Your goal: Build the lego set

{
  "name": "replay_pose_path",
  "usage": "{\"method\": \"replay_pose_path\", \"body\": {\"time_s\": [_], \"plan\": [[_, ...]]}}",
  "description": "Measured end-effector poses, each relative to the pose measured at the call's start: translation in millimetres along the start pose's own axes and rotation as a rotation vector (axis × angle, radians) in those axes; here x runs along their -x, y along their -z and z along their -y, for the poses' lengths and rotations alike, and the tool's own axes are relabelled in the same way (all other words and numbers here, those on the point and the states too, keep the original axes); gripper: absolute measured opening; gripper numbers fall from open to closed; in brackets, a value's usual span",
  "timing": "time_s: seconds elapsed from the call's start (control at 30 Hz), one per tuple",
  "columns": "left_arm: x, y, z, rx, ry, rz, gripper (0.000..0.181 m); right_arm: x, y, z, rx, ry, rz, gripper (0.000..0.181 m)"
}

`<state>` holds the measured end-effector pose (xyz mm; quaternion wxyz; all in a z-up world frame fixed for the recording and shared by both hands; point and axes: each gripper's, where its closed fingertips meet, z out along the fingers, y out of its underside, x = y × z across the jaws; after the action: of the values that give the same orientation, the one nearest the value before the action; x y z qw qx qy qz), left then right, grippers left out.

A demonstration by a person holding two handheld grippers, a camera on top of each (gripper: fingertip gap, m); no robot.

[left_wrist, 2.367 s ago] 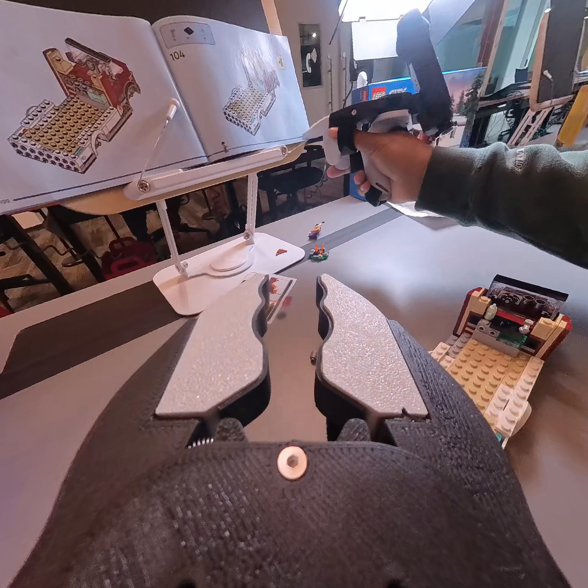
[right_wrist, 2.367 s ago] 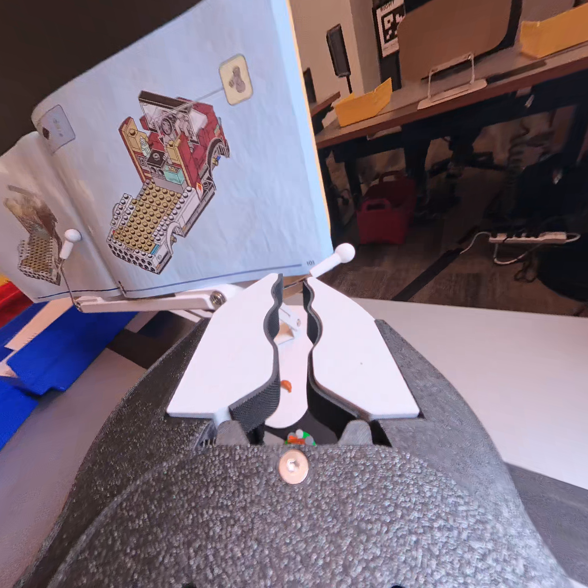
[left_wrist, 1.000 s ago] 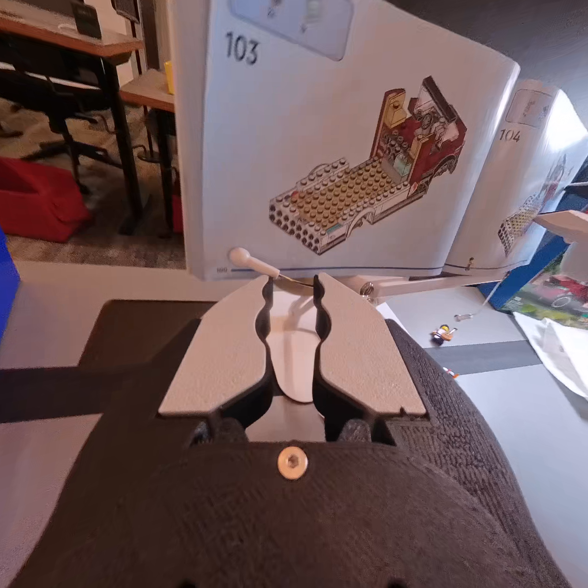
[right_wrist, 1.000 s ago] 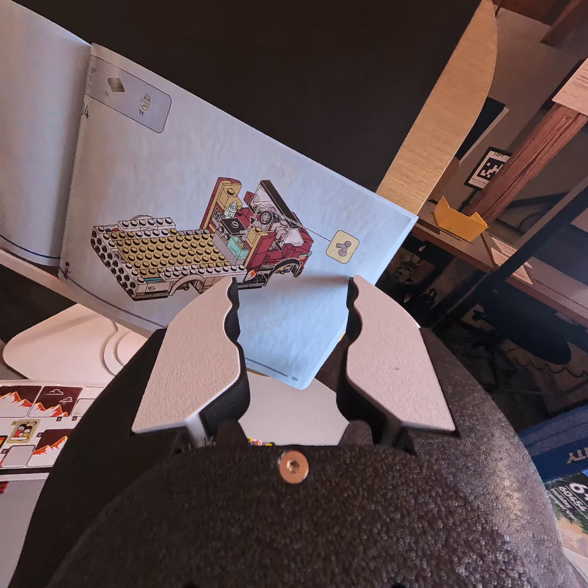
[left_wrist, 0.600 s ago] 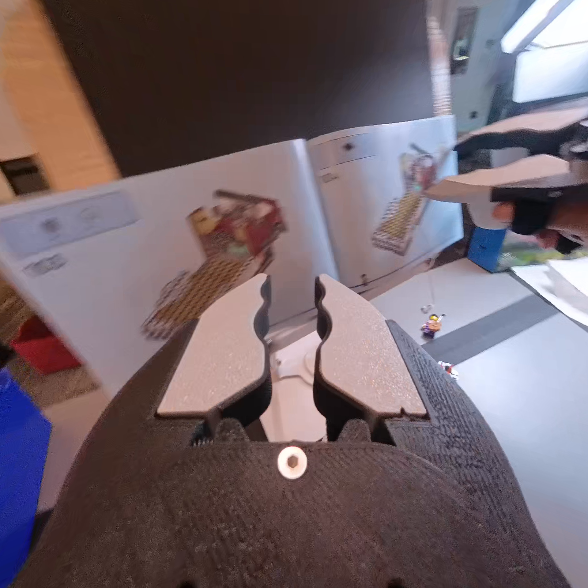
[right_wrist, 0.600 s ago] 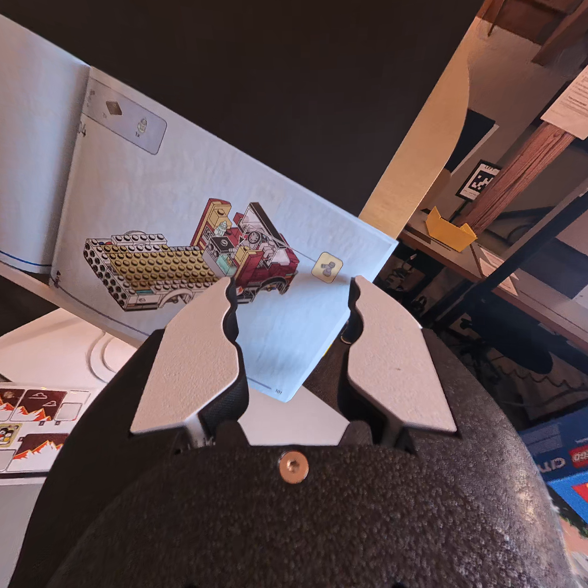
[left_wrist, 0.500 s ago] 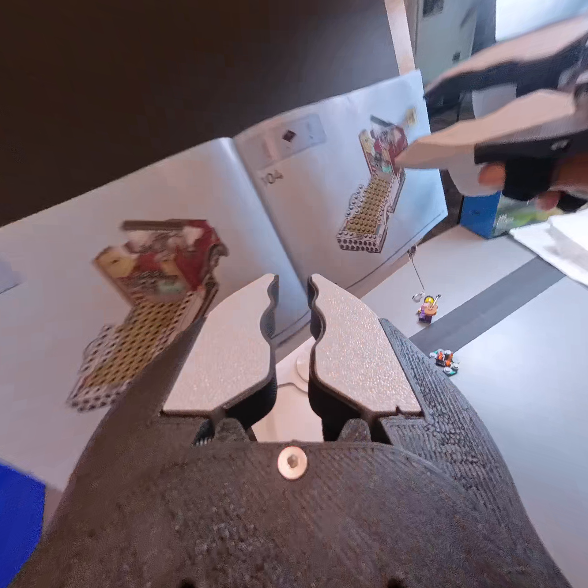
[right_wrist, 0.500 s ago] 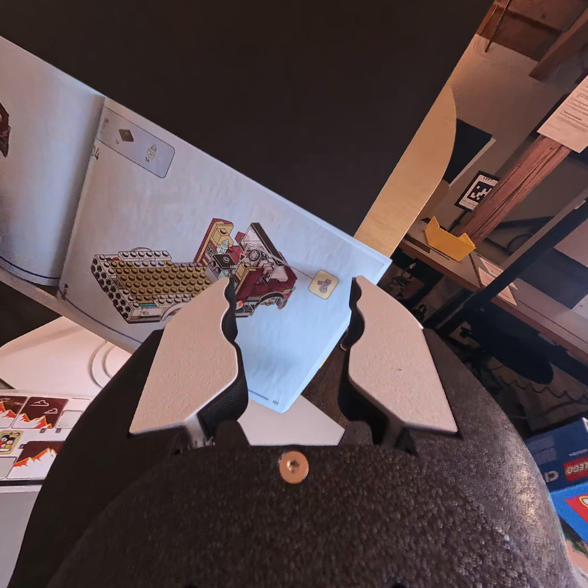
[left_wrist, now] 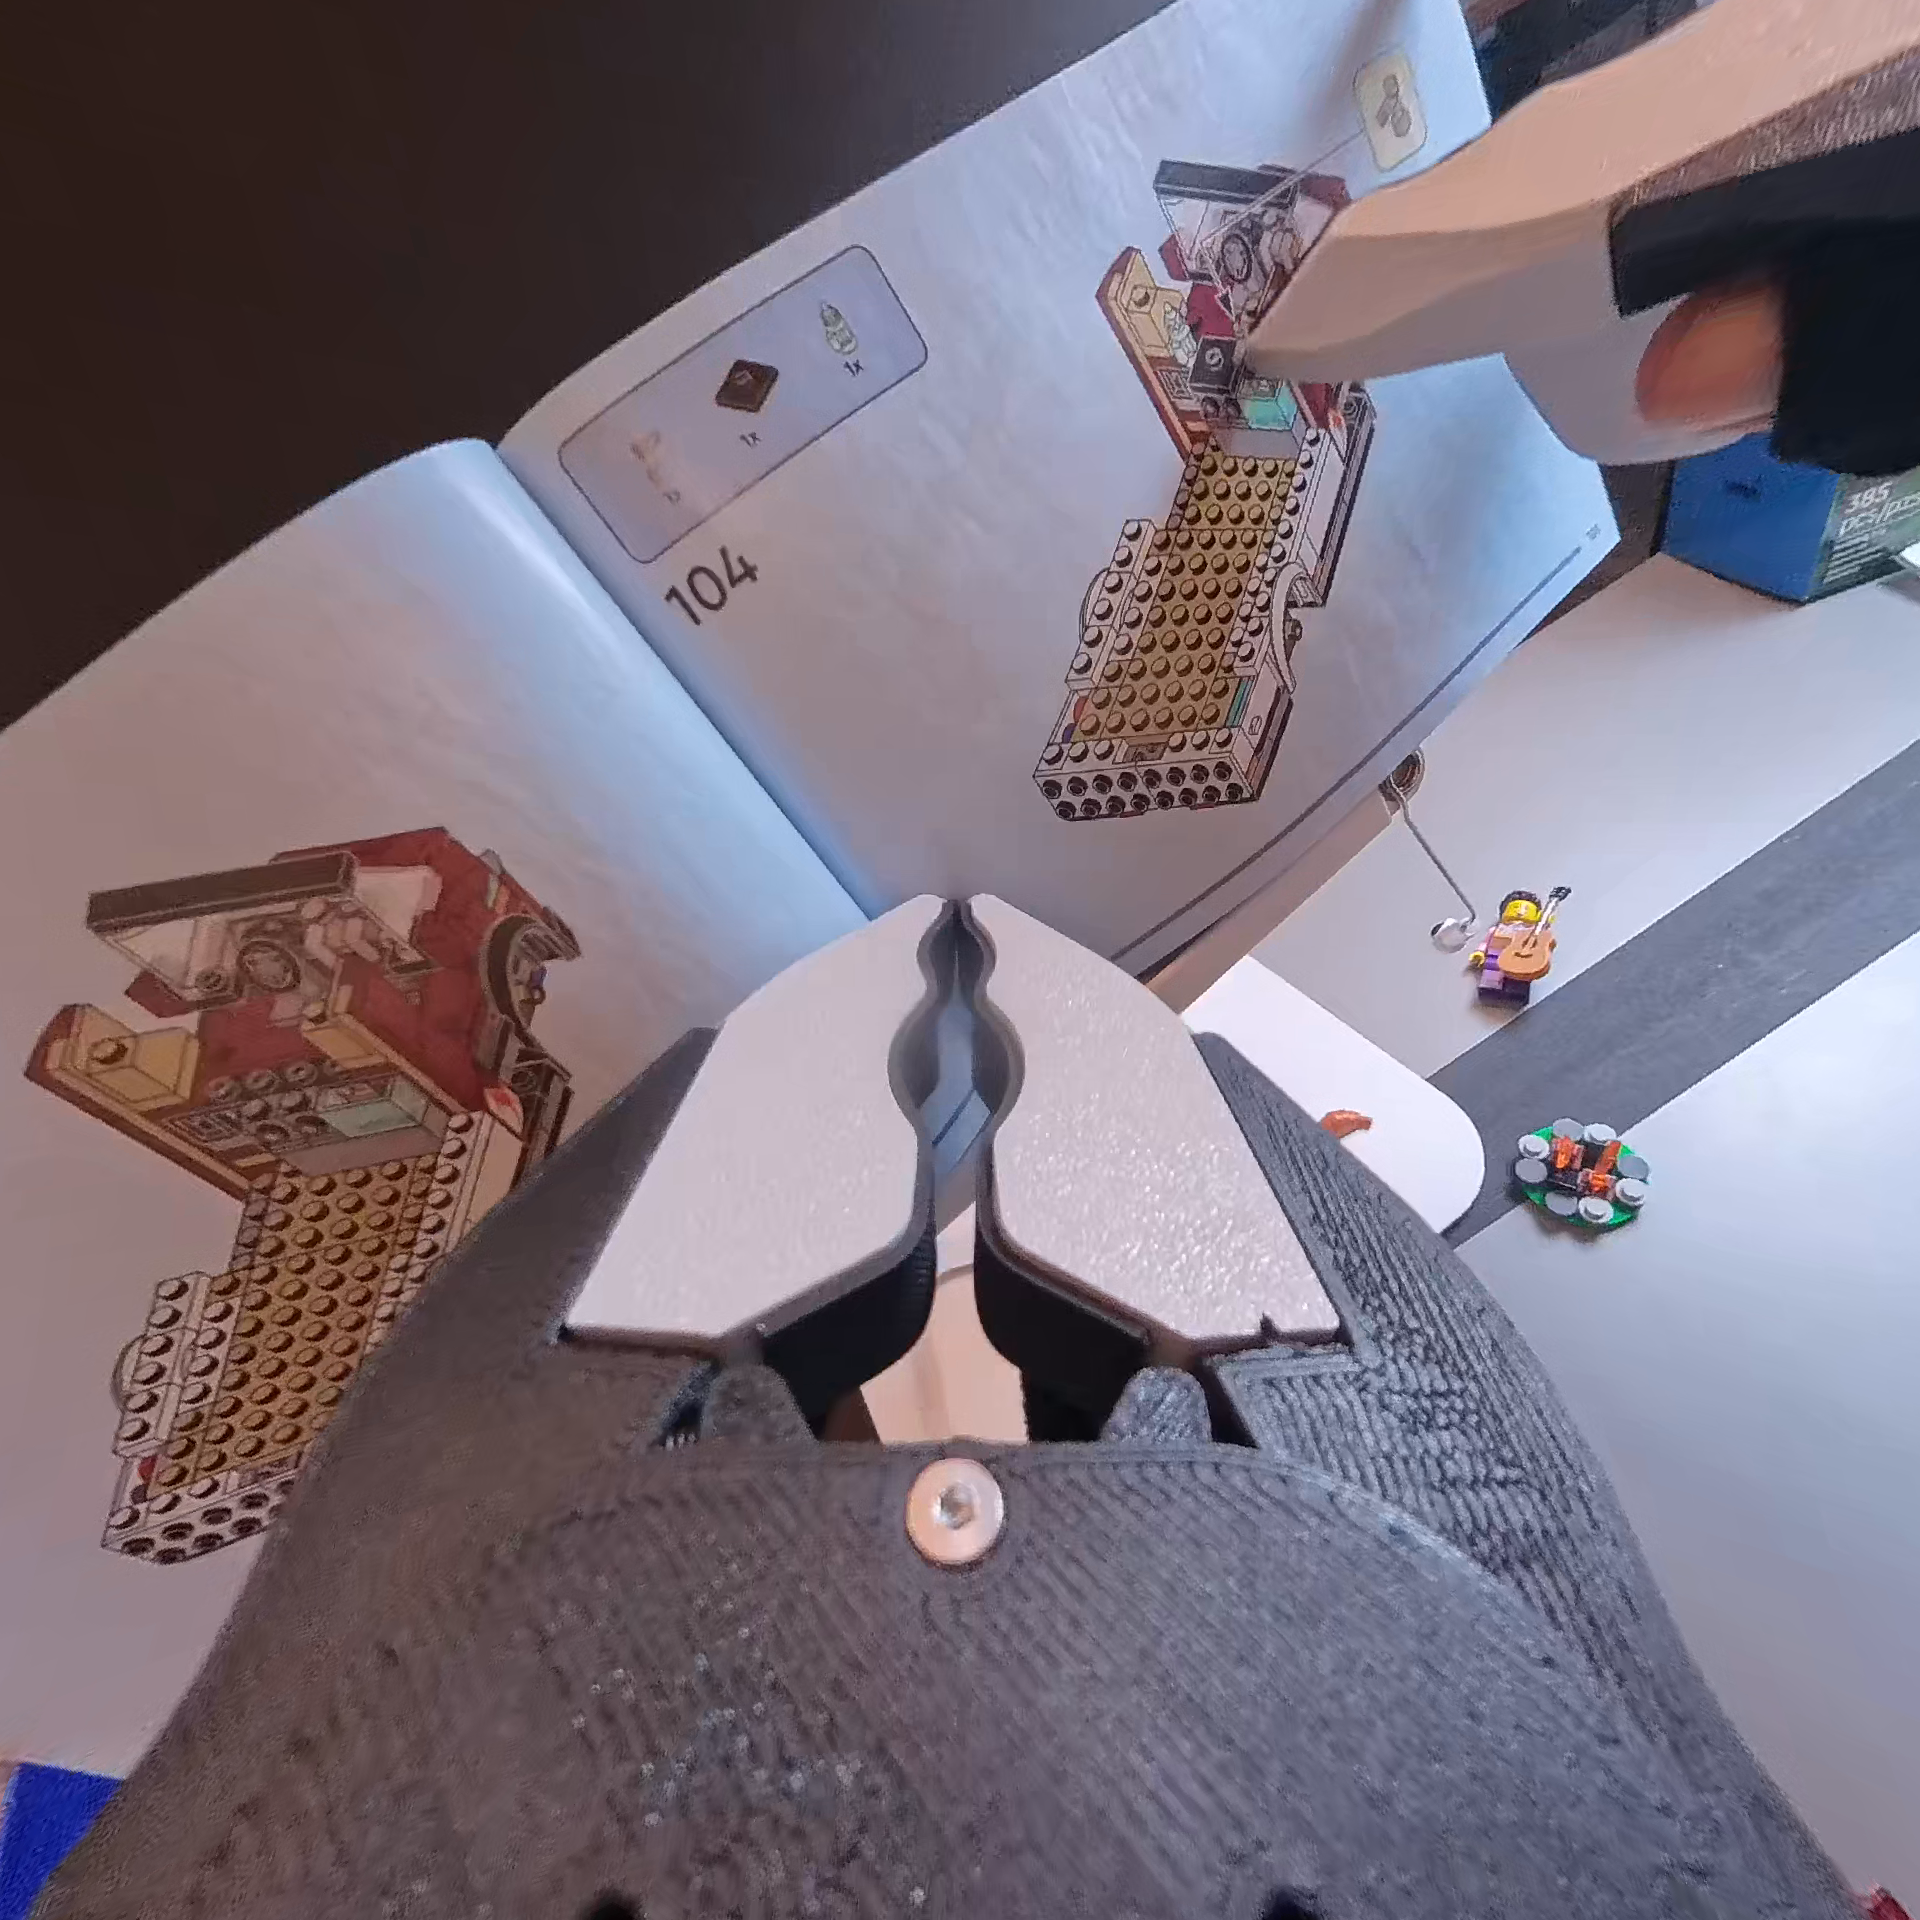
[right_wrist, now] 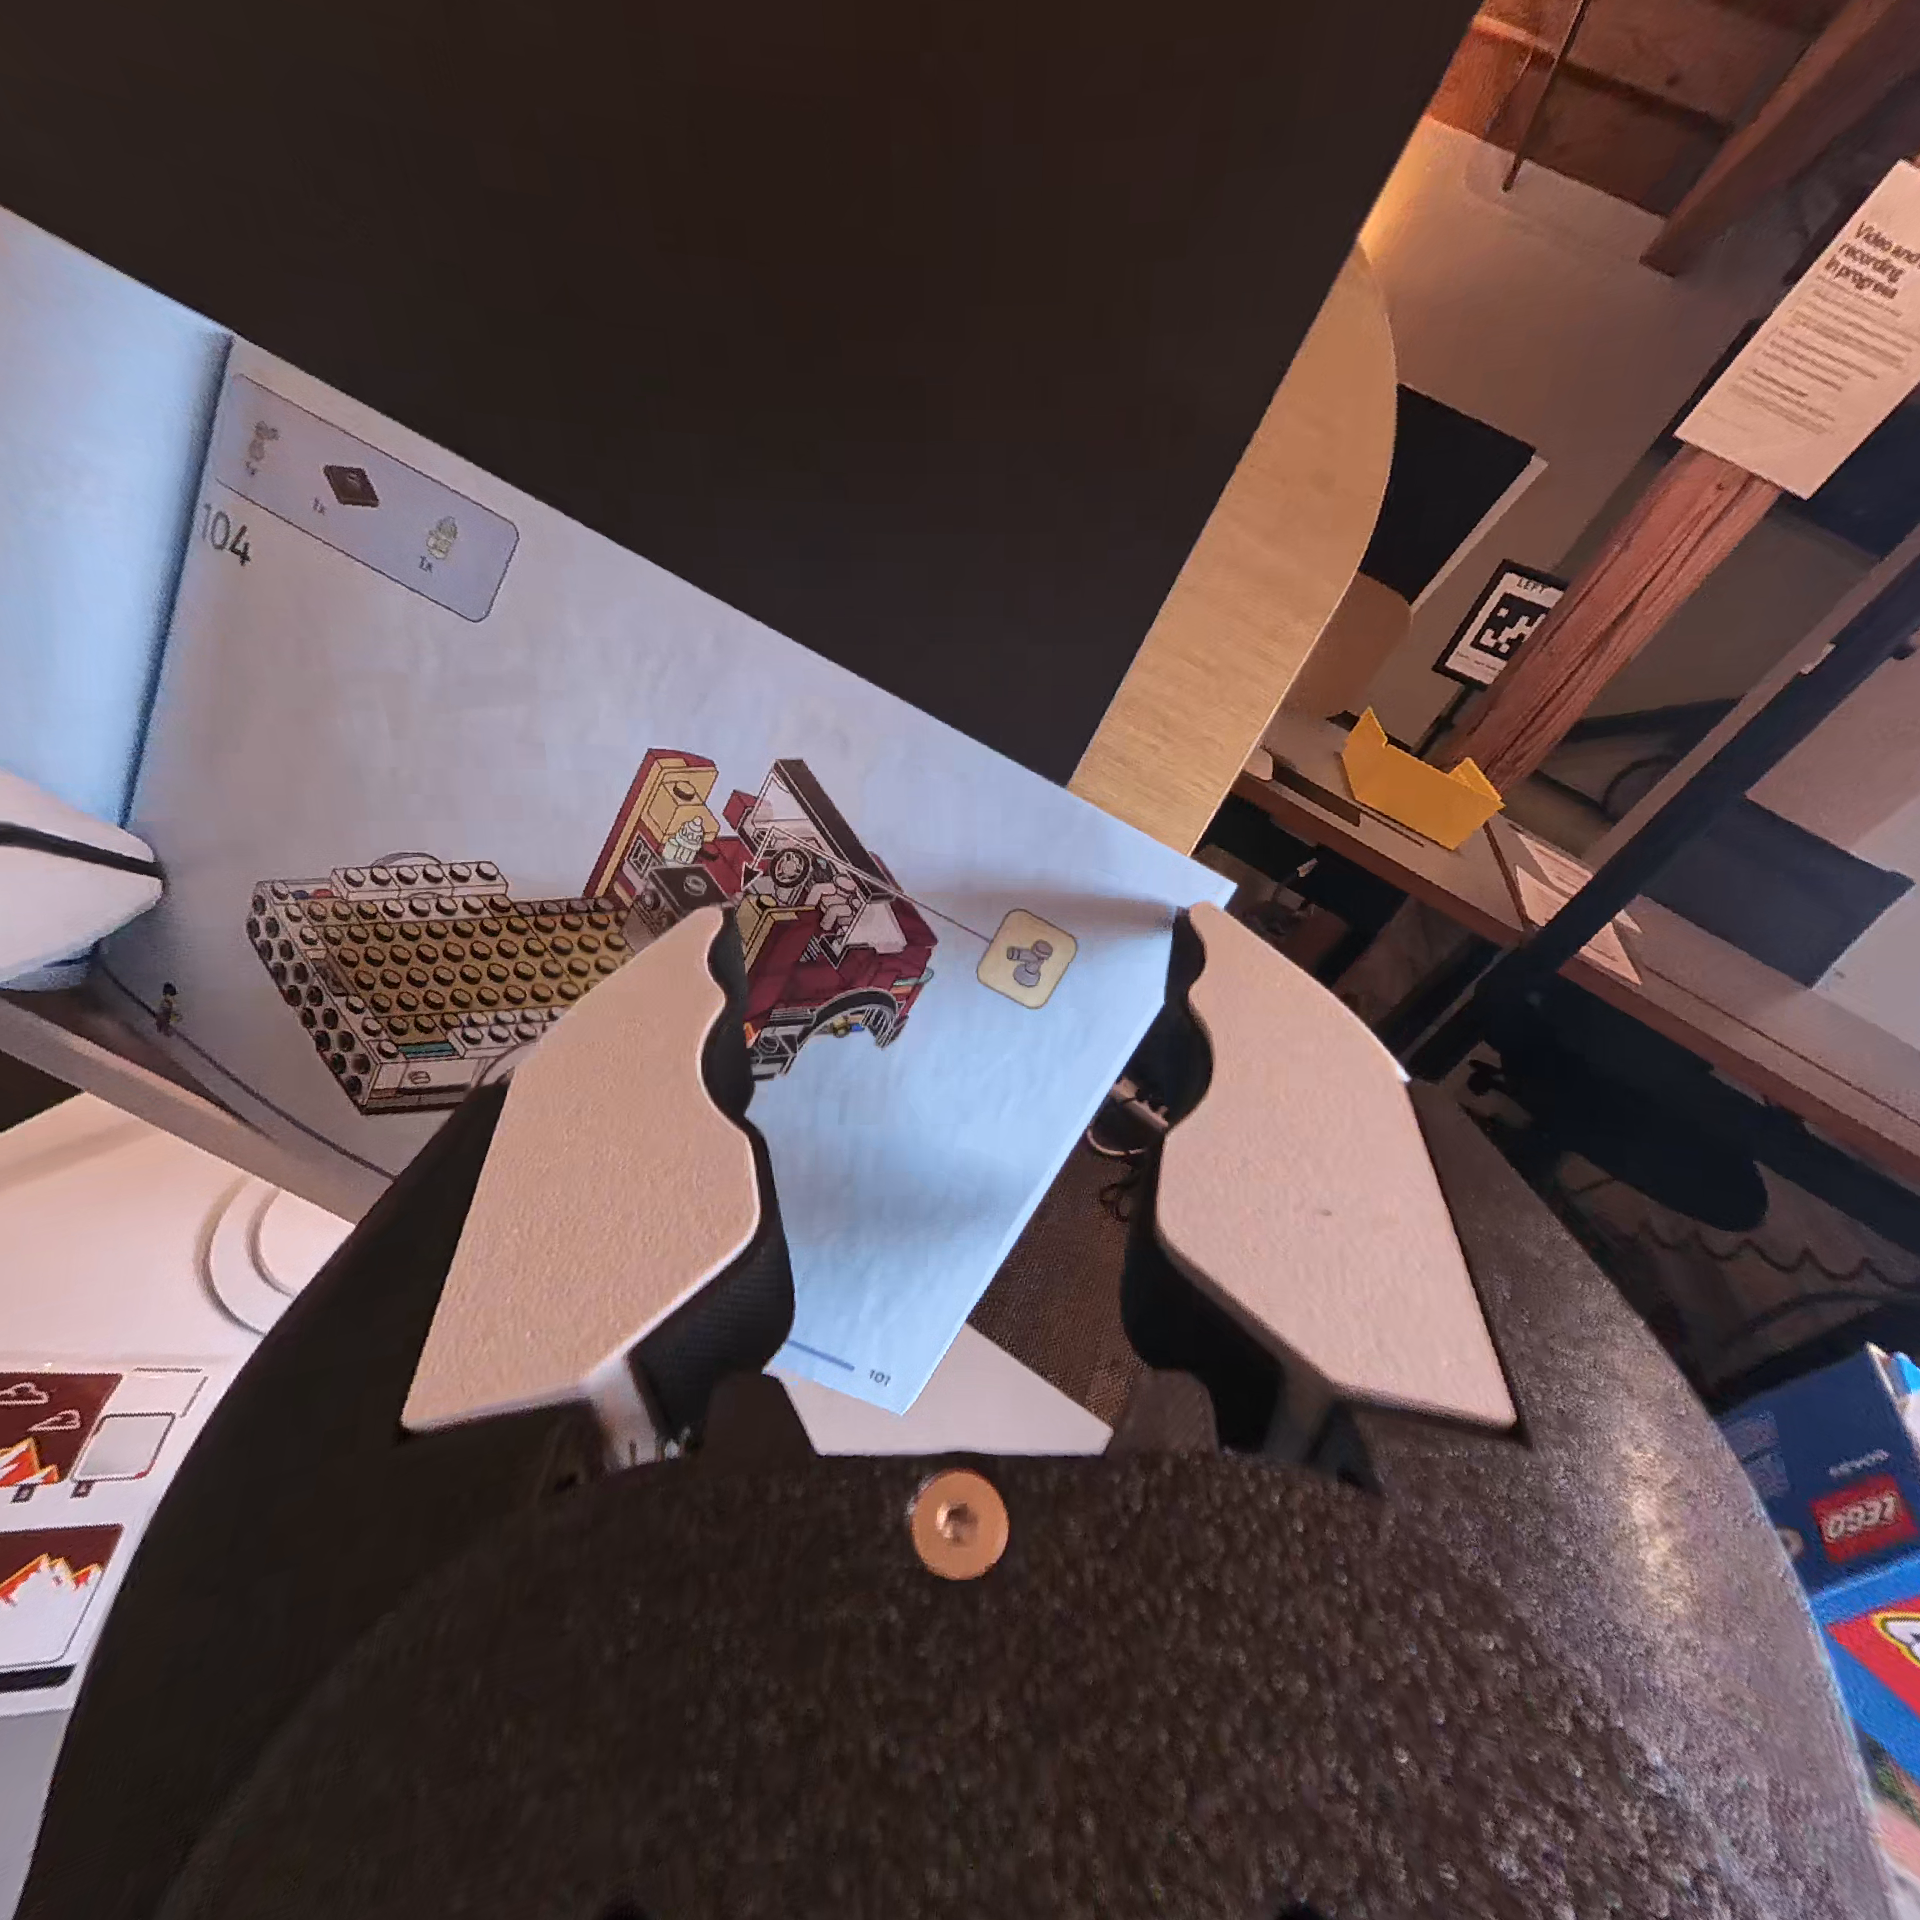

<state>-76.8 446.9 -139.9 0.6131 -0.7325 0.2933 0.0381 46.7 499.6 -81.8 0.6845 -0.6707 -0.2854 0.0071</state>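
Presently on record, item by item.

Left hand-held gripper (left_wrist: 954, 914): closed, tips meeting at the lower edge of the instruction booklet (left_wrist: 623, 644), near its spine. Whether it pinches the page edge or merely rests in front of it cannot be told. Half a second ago a narrow gap stood between its jaws; that gap has now shut.

Right hand-held gripper (right_wrist: 951, 935): jaws spread wide, holding nothing, aimed at the right-hand page. In the left wrist view one of its fingertips (left_wrist: 1309, 338) lies at the printed cab of the truck diagram; contact with the paper looks likely but is not certain. Its spread is unchanged over the past second.

Instruction booklet: open on a white stand (right_wrist: 156, 1226), showing two steps of a red truck with a tan studded bed. About two seconds ago the stand's wire clips were being handled; the pages now lie exposed for reading.

Lego set: the part-built truck itself is not in view now. A minifigure with a guitar (left_wrist: 1512, 951) and a small round campfire piece (left_wrist: 1579, 1164) lie on the counter (left_wrist: 1714, 1351), well apart from both tools. A sticker sheet (right_wrist: 62, 1475) lies beside the stand.

Judgement: a step is being consulted, not built; the next parts remain to be fetched.
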Motion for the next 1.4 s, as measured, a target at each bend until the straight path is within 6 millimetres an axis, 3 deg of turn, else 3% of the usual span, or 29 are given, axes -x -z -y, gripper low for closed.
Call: {"method": "replay_pose_path", "body": {"time_s": [0.23, 0.53, 0.67, 0.8, 0.93, 1.1, 1.27, 1.4], "plan": [[5.4, 3.1, -3.1, -0.036, 0.005, 0.046, 0.000, 5.4, -1.3, -1.3, 0.001, 0.037, 0.014, 0.077], [6.6, 5.5, -5.6, -0.035, 0.015, 0.043, 0.000, 27.2, -1.6, 2.2, -0.022, 0.085, 0.066, 0.050], [6.4, 5.9, -5.7, -0.043, 0.017, 0.043, 0.000, 30.4, 5.7, 3.2, -0.031, -0.033, 0.196, 0.031], [6.3, 6.2, -6.1, -0.041, 0.025, 0.043, 0.000, 25.0, 17.5, 3.8, -0.040, -0.063, 0.219, 0.029], [6.5, 6.0, -5.8, -0.044, 0.029, 0.036, 0.000, 28.3, 33.3, -12.9, 0.005, -0.079, 0.290, 0.027], [5.0, 8.0, -4.1, -0.044, 0.056, 0.021, 0.000, 49.1, 51.1, -29.6, 0.049, -0.167, 0.471, 0.013], [0.1, 21.7, 5.1, -0.070, 0.059, -0.038, 0.017, 73.4, 70.2, -14.6, 0.011, -0.254, 0.650, 0.001], [-17.5, 41.8, 12.5, -0.114, 0.005, -0.132, 0.032, 94.4, 84.6, 9.7, -0.019, -0.294, 0.783, 0.000]]}}
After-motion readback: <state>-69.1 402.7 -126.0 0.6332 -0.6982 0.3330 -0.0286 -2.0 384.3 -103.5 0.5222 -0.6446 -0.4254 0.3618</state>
